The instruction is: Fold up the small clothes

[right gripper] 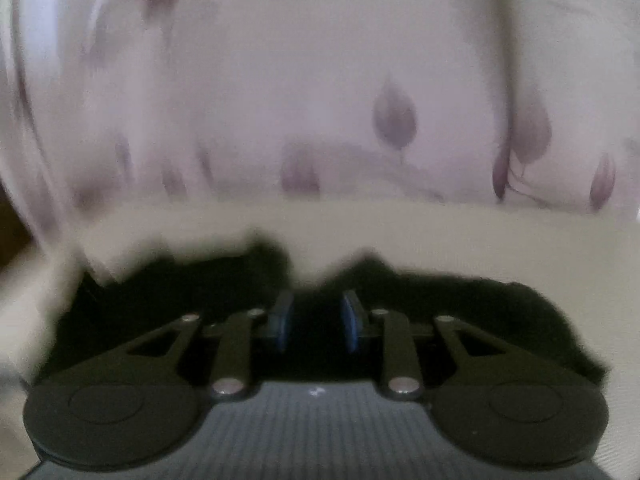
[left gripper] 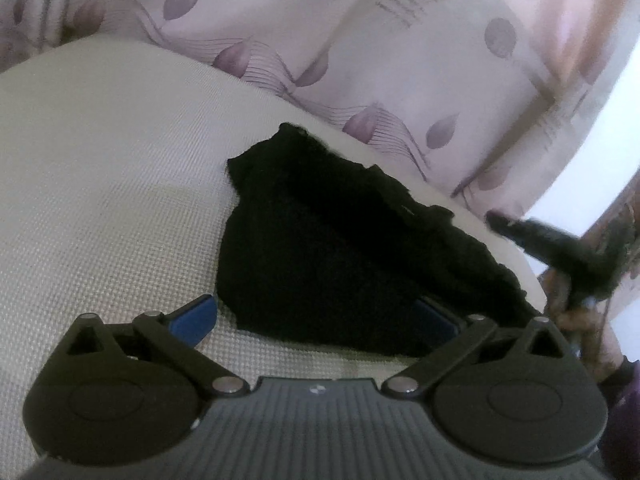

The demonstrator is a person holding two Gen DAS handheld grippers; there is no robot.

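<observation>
Cream woven cushion (left gripper: 100, 168), leaf-print curtain (left gripper: 280, 20) behind. Black garment (left gripper: 320, 248) lies bunched near the far edge, fold unfinished. Left gripper (left gripper: 316, 318) spread wide, empty. Right gripper (right gripper: 316, 322) narrow over garment; grip unclear, blurred.

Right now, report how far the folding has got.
Done: the black garment lies bunched in layers on the cream surface, partly folded at best. In hand: left gripper open at its near edge; right gripper narrowed over black cloth, grip unclear. Left: flatten, finish folding.
</observation>
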